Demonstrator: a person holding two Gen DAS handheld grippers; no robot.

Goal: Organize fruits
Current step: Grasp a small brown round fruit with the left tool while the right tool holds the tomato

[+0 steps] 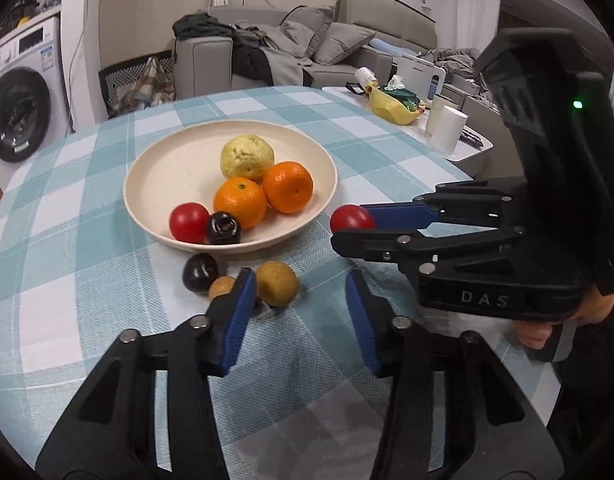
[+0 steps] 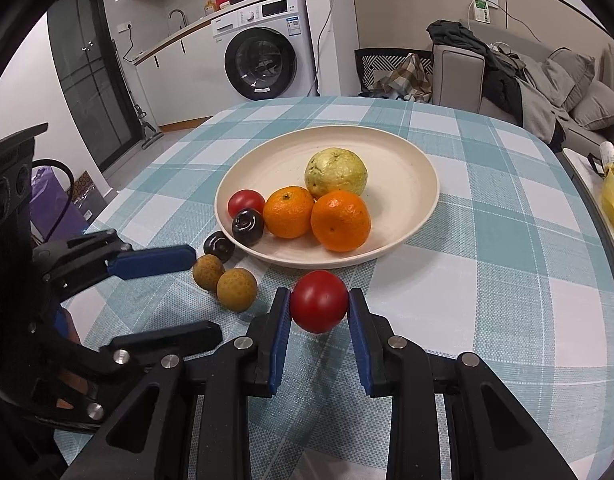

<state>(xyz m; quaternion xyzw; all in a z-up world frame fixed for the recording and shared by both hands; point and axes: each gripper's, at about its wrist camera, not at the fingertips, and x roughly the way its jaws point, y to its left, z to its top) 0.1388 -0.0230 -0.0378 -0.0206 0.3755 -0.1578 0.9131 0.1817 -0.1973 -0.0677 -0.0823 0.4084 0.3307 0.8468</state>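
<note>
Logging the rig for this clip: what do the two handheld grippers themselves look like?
Both match: the left gripper and right gripper have black plastic linkage arms with round silver pivot pins, ending in flat blue-padded fingers. Seen from the left camera, the right gripper's body carries raised "DAS" lettering and a tall black housing with a small green light. A bare hand grips its handle. No cables visible.

My right claw (image 2: 319, 304), pinching a red tomato (image 2: 319, 301), faces bare tabletop (image 2: 487, 280) up to the plate (image 2: 423, 168) rim. The plate's far half lies free; the guava (image 2: 336, 173), two oranges (image 2: 340, 221), a tomato and a plum crowd its near side. My left claw (image 1: 299, 304), jaws spread, is hemmed by two longans (image 1: 276, 283) and a plum (image 1: 200, 273) just ahead.
</note>
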